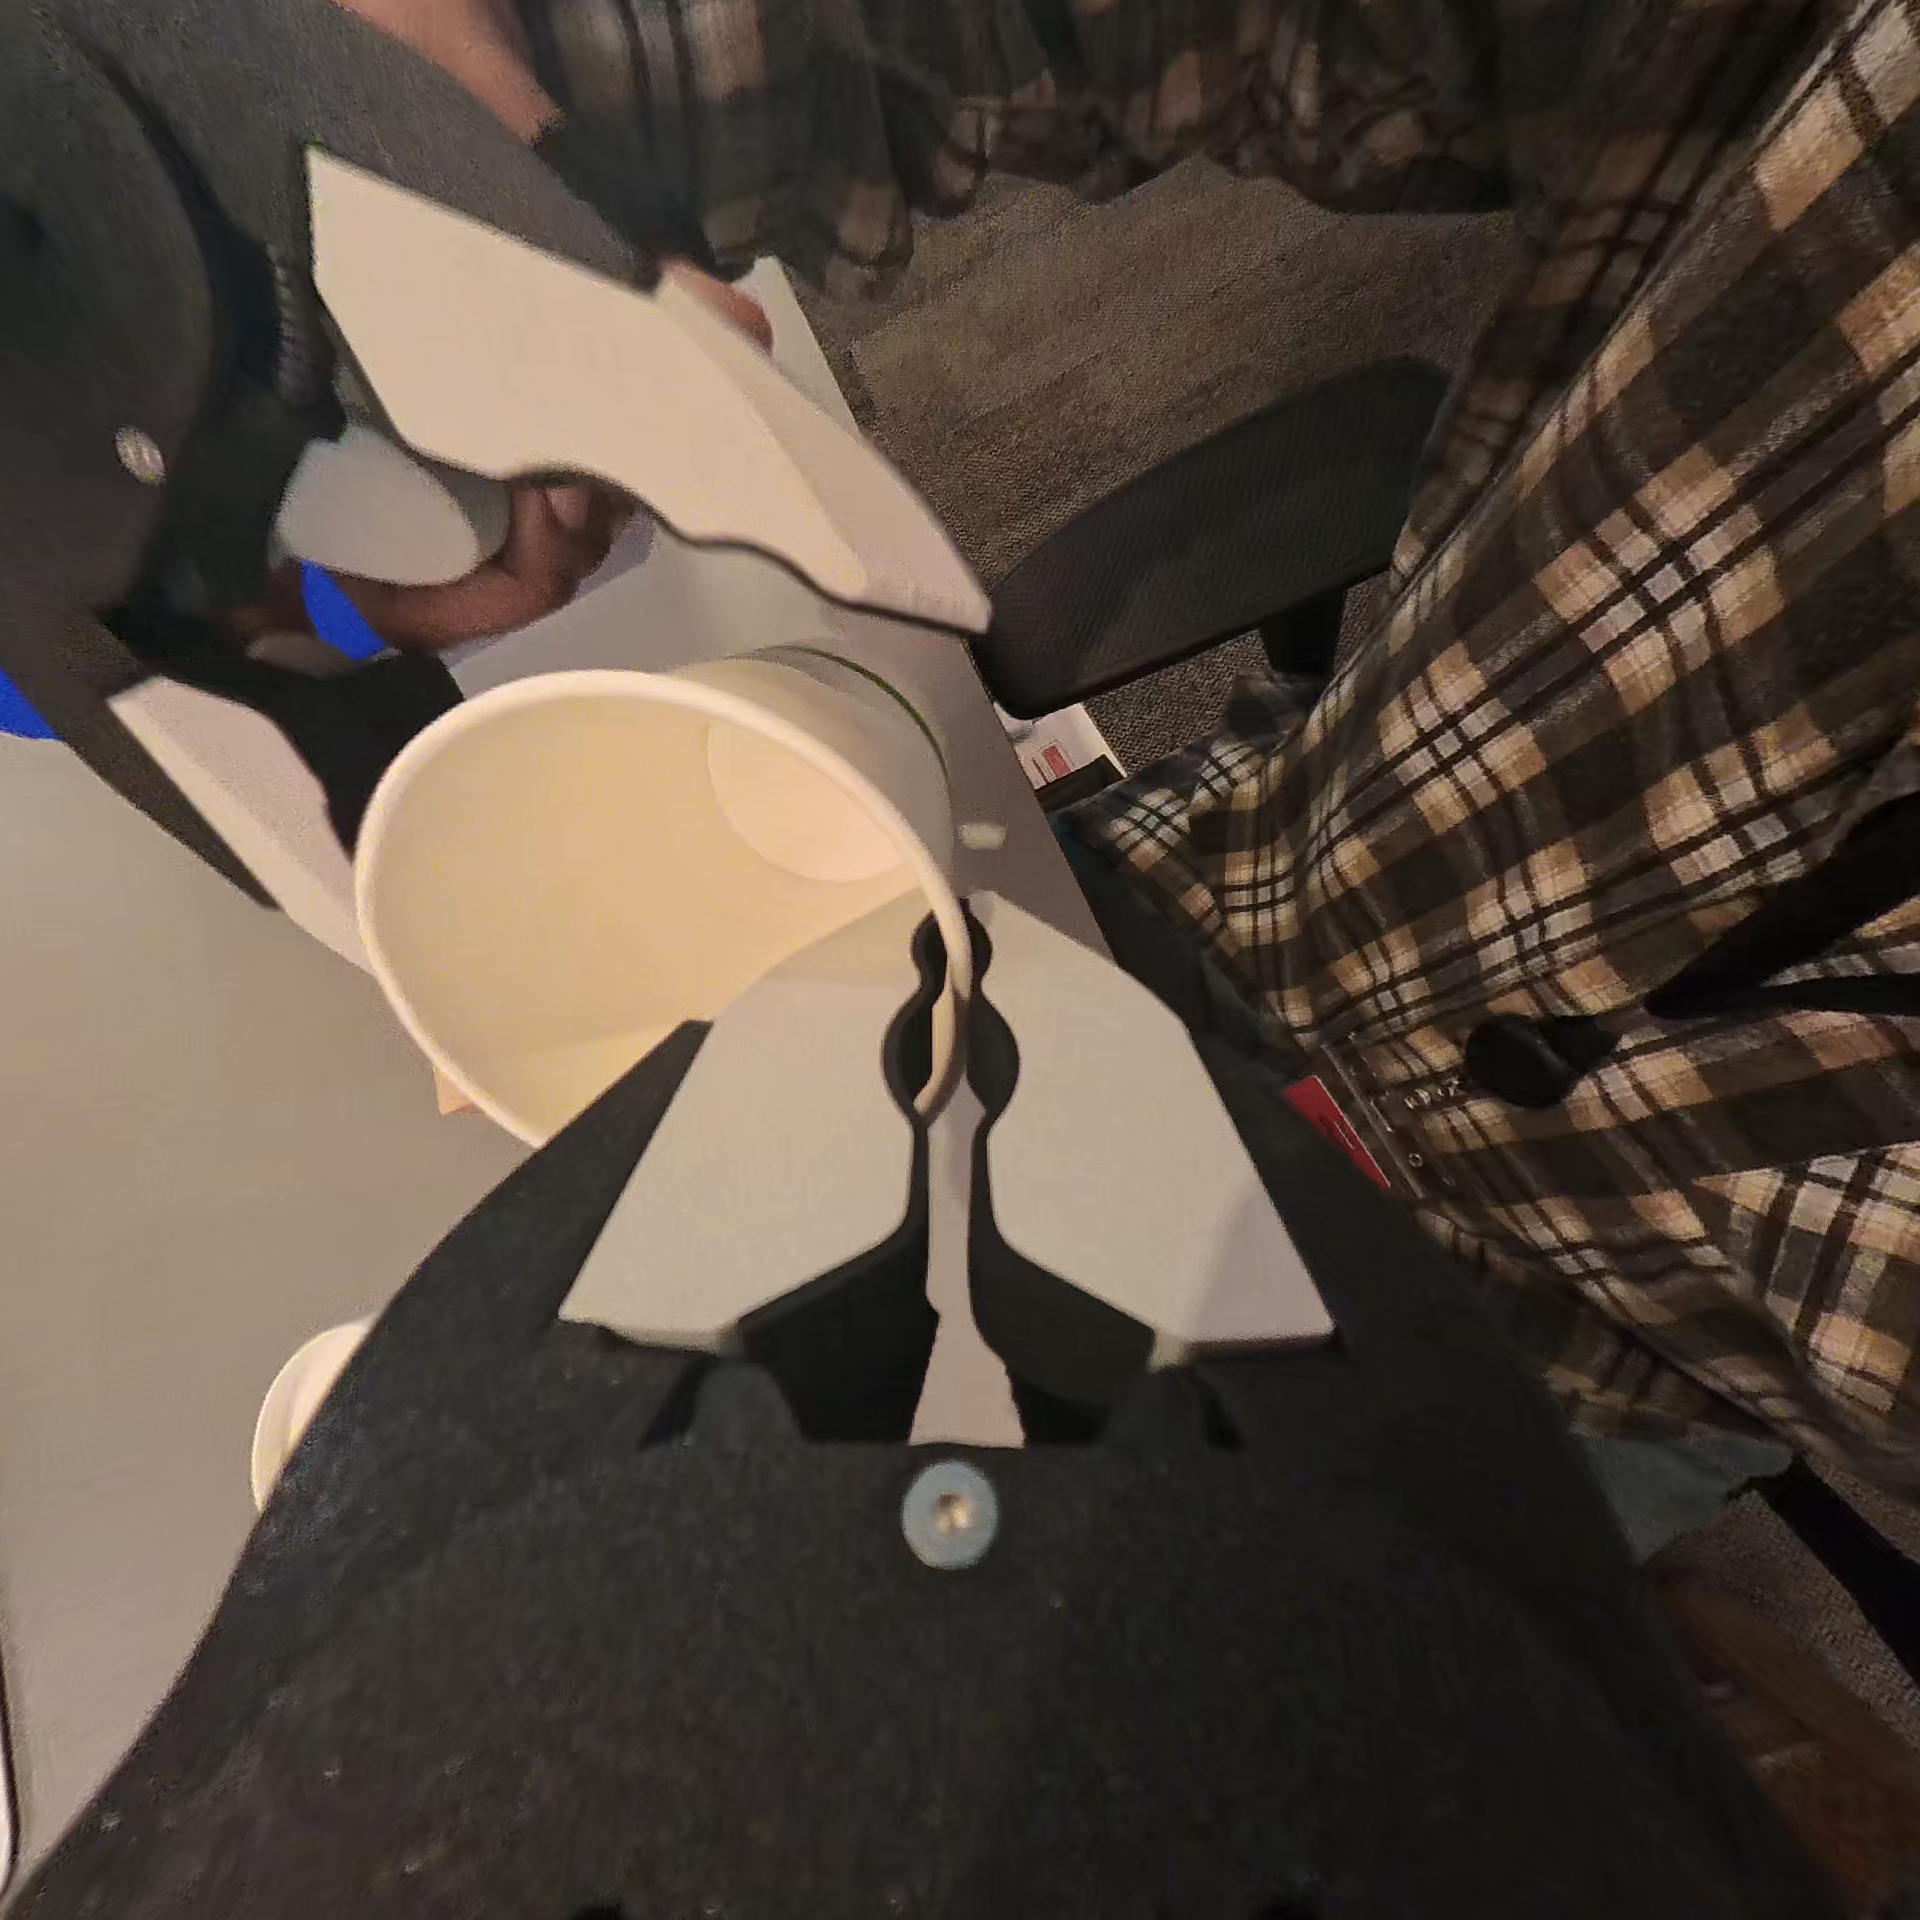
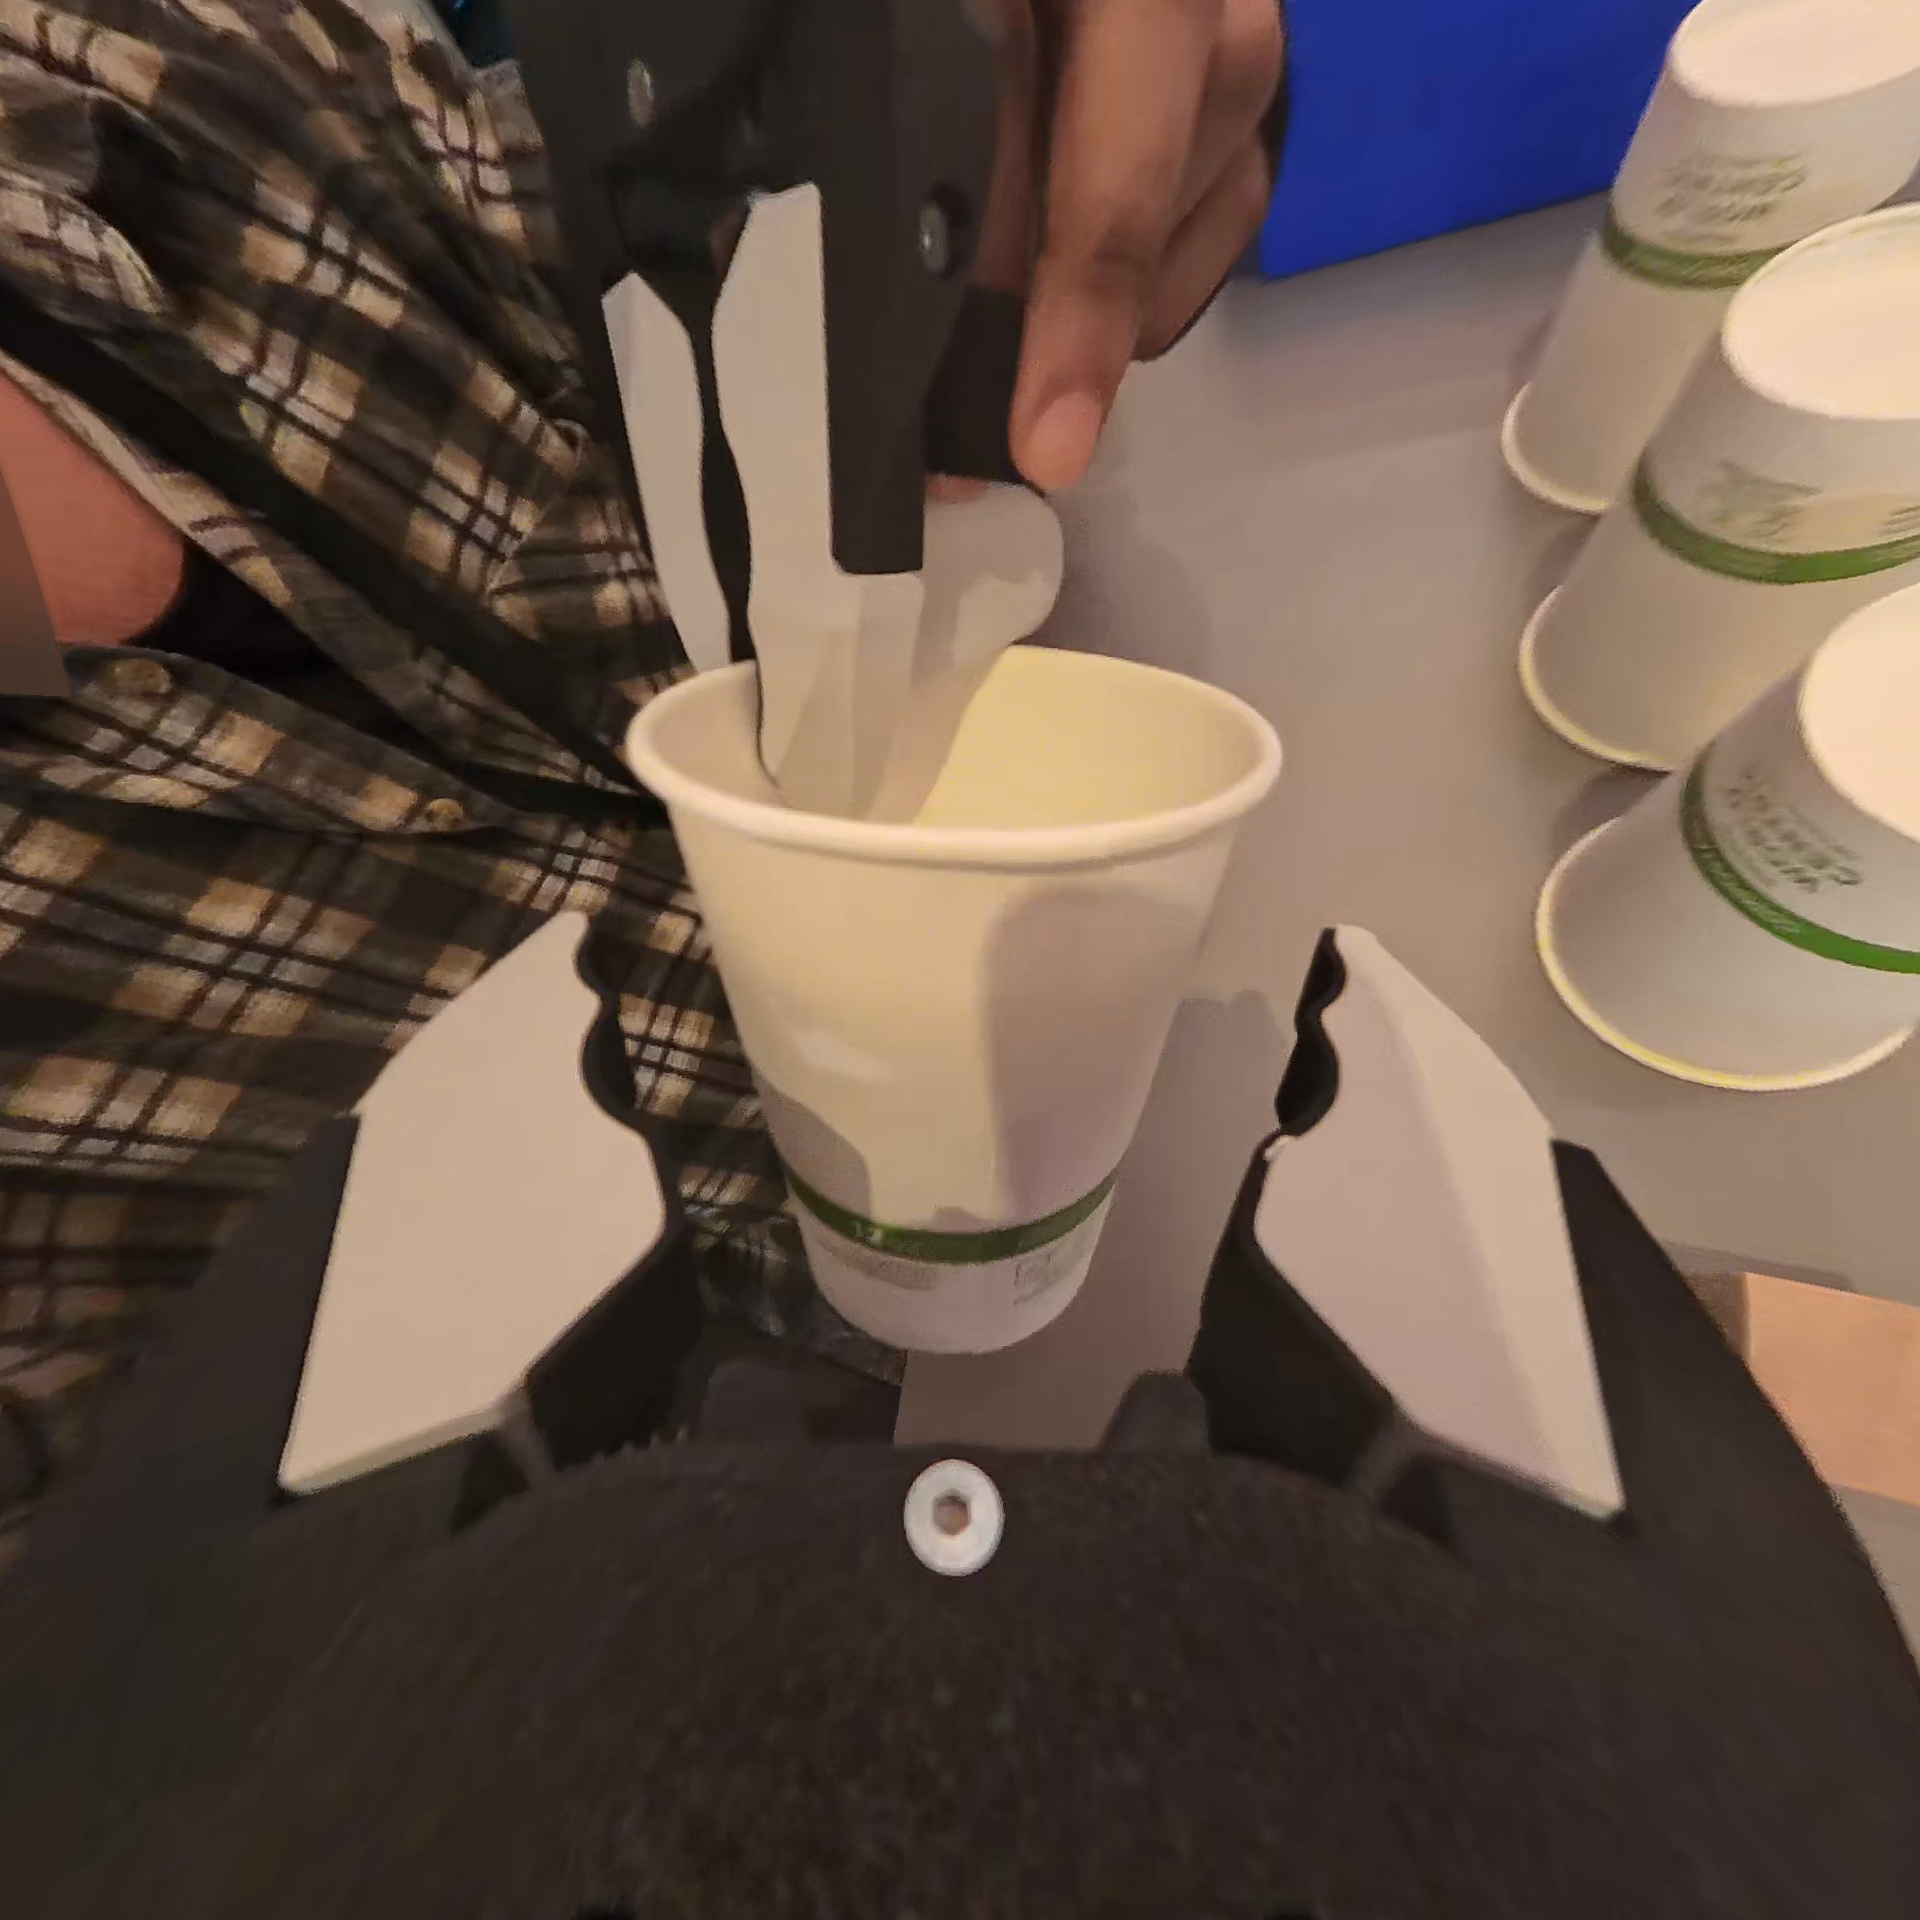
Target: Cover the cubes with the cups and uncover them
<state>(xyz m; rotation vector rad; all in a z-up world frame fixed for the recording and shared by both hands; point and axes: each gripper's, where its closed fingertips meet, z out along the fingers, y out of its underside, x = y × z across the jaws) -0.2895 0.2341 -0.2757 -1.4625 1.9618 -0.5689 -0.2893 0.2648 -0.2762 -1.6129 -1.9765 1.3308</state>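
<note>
Grey table (image 2: 1351,644) behind: left gripper (image 1: 948,1023) pinches white green-banded cup's (image 2: 951,935) rim; right gripper (image 2: 956,1039) spread; cubes hidden.

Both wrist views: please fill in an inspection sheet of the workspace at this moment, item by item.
Surface: grey table, bare between the things.
Job's things: one paper cup held by its rim, empty; three upside-down cups in a row on the table; no cubes seen, and whether any sit under those cups cannot be told.
Clutter: blue object at the table's far edge.
Grippers: left gripper shut on the paper cup's rim; right gripper open, its fingers either side of the cup's lower body, not touching.
Cables: nothing seen.
Surroundings: plaid shirt, a hand, chair armrest, carpet.
</note>
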